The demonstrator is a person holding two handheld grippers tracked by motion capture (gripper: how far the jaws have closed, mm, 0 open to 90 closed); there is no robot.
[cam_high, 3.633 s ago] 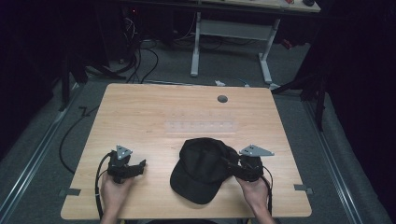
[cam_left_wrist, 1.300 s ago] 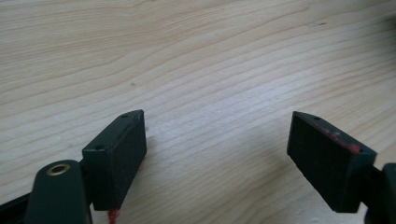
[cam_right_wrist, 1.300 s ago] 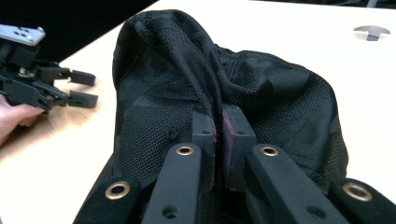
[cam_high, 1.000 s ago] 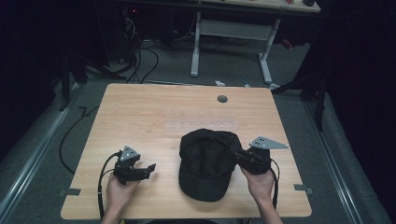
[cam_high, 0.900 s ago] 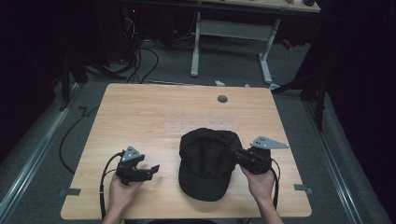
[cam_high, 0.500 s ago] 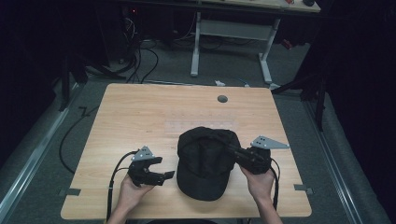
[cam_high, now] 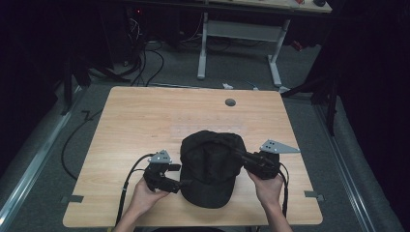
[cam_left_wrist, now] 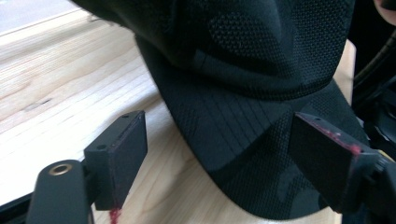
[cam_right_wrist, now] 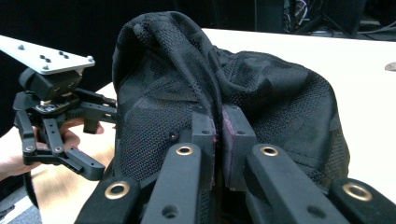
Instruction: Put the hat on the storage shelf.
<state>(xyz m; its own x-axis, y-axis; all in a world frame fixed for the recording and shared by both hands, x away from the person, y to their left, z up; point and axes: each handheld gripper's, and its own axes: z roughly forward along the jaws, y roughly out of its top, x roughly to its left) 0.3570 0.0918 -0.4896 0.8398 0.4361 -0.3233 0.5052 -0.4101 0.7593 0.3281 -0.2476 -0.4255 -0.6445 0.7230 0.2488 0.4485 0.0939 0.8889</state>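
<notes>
A black mesh cap [cam_high: 212, 164] lies on the wooden table [cam_high: 159, 121], brim toward the near edge. My right gripper [cam_high: 239, 157] is at its right side, shut on a pinched fold of the crown fabric [cam_right_wrist: 218, 130]. At the cap's left my left gripper [cam_high: 180, 176] stands open, its jaws wide apart. In the left gripper view the brim [cam_left_wrist: 243, 154] lies between the two pads [cam_left_wrist: 116, 154] without touching them. The right gripper view shows the left gripper [cam_right_wrist: 95, 147] beside the cap [cam_right_wrist: 280, 102], held in a hand.
A round cable hole [cam_high: 230, 102] sits in the table's far middle. Behind the table stands another desk's white frame [cam_high: 203, 48], with cables on the floor [cam_high: 145, 58]. The table's far half is bare wood.
My left gripper has moved right and slightly up, from the near left of the table to the cap's brim. The right gripper and the cap have stayed put over the last second.
</notes>
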